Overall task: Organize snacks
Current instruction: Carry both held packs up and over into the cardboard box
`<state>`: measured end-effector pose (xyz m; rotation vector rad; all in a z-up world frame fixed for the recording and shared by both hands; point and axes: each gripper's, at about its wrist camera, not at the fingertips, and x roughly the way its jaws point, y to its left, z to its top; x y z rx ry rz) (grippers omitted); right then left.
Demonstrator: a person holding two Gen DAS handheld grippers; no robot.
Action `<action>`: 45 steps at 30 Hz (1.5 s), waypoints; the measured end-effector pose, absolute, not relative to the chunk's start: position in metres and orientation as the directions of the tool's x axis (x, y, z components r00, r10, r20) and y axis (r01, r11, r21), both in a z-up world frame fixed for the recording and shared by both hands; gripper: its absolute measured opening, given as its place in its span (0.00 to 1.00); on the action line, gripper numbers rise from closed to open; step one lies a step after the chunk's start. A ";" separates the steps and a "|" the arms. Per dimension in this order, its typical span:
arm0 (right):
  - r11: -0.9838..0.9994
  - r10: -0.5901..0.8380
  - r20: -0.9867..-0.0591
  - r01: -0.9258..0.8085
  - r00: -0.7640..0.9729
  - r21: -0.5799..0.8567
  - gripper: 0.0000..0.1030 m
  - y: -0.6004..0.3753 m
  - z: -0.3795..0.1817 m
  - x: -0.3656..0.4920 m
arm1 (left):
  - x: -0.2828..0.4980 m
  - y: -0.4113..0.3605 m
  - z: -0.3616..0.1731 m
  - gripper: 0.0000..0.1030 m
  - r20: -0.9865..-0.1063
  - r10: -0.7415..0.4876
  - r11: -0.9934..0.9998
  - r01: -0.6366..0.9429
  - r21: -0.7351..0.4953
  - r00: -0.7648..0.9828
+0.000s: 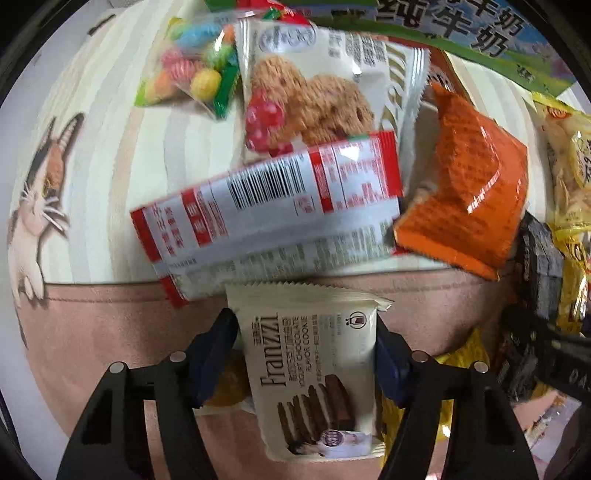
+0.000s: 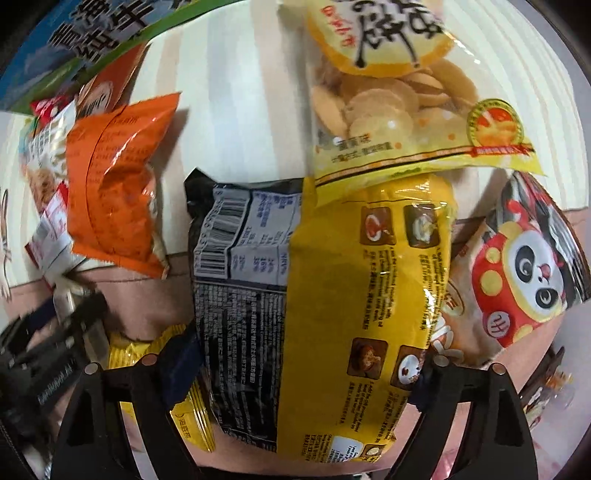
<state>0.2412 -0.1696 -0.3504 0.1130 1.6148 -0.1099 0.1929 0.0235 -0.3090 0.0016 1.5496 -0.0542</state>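
Your left tongs (image 1: 306, 354) clamp the Franzzi cookie pack (image 1: 314, 384); your right tongs (image 2: 310, 363) straddle the yellow-black noodle bag (image 2: 325, 295), probably gripping it.

Milk carton (image 1: 461, 22) cut off at top edge, red-and-white packet (image 1: 269, 210) print motion-blurred, illegible

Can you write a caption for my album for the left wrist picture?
Left tool holding a Franzzi cookie pack upright before a pile of snacks.
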 end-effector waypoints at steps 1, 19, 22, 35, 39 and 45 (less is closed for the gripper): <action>0.990 0.007 -0.999 0.138 -0.040 0.001 0.86 -0.169 -0.350 0.240 | 0.189 0.022 -0.307 0.65 -0.999 -0.049 0.998 0.026 -0.049 0.006; 0.993 -0.039 -0.999 0.112 -0.029 -0.043 0.88 -0.156 -0.329 0.193 | 0.137 0.065 -0.300 0.58 -0.994 -0.103 0.995 -0.003 -0.103 -0.026; 0.992 -0.053 -0.999 0.115 0.002 -0.053 0.87 -0.147 -0.326 0.188 | 0.112 0.061 -0.287 0.56 -0.997 -0.081 0.997 0.000 -0.081 0.016; 0.992 -0.038 -0.985 0.127 0.169 -0.016 0.86 -0.131 -0.263 0.129 | 0.096 0.068 -0.202 0.55 -0.987 -0.070 0.997 0.027 -0.067 0.147; 0.995 0.003 -0.978 0.098 0.207 0.024 0.86 -0.132 -0.240 0.110 | 0.115 0.051 -0.173 0.55 -0.982 -0.070 0.998 0.016 -0.068 0.178; 0.990 0.115 -0.960 0.046 0.254 0.131 0.86 -0.150 -0.193 0.112 | 0.127 0.046 -0.103 0.55 -0.966 -0.093 0.995 -0.007 -0.097 0.240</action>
